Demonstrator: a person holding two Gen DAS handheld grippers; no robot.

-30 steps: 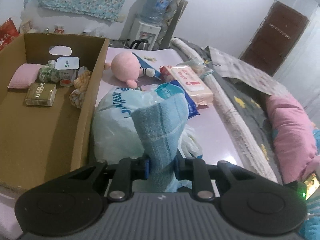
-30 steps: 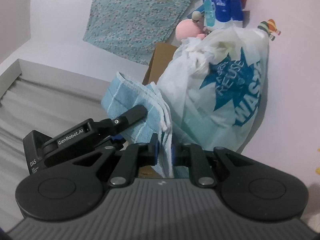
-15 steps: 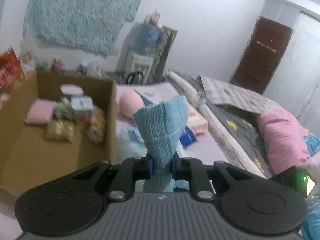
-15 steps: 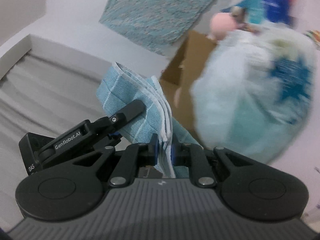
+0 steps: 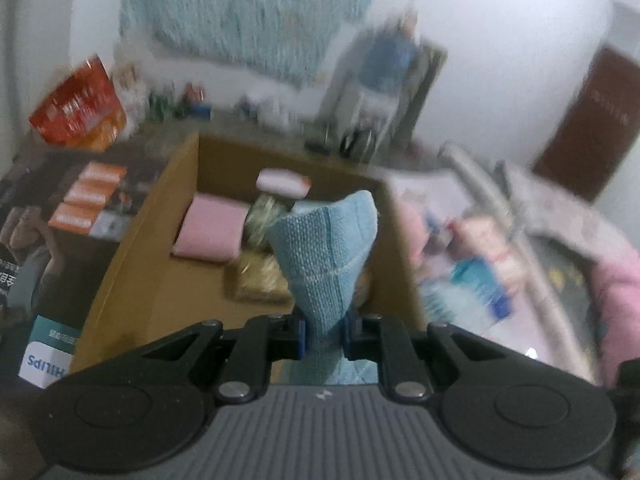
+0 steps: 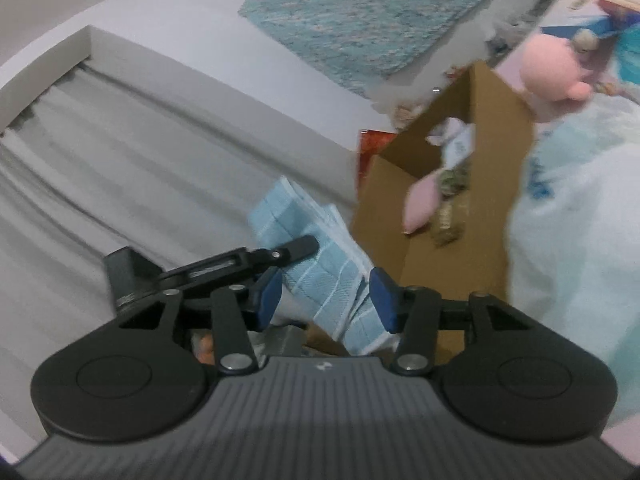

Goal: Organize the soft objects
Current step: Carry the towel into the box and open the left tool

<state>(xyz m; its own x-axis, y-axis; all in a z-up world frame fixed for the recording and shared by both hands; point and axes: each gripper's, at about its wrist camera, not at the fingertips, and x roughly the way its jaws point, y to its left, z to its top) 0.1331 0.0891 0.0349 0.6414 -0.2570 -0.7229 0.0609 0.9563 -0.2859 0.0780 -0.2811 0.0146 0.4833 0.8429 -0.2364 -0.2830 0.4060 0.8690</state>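
The left gripper [image 5: 323, 338] clamps the folded blue towel [image 5: 326, 256] above the cardboard box [image 5: 132, 256], likely to drop it in; the right gripper [image 6: 326, 300] jaws are opening off it.

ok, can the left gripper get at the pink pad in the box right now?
Probably not: the left gripper is shut on the blue towel. The pink pad lies uncovered in the open cardboard box.

In the left wrist view the blue cloth [image 5: 326, 256] hides part of the cardboard box [image 5: 132, 248] behind it, and the small items heaped beside the pink pad [image 5: 210, 232] are too blurred to name. Right of the box, everything on the bed smears together. The cloth's lower end drops behind the gripper body.
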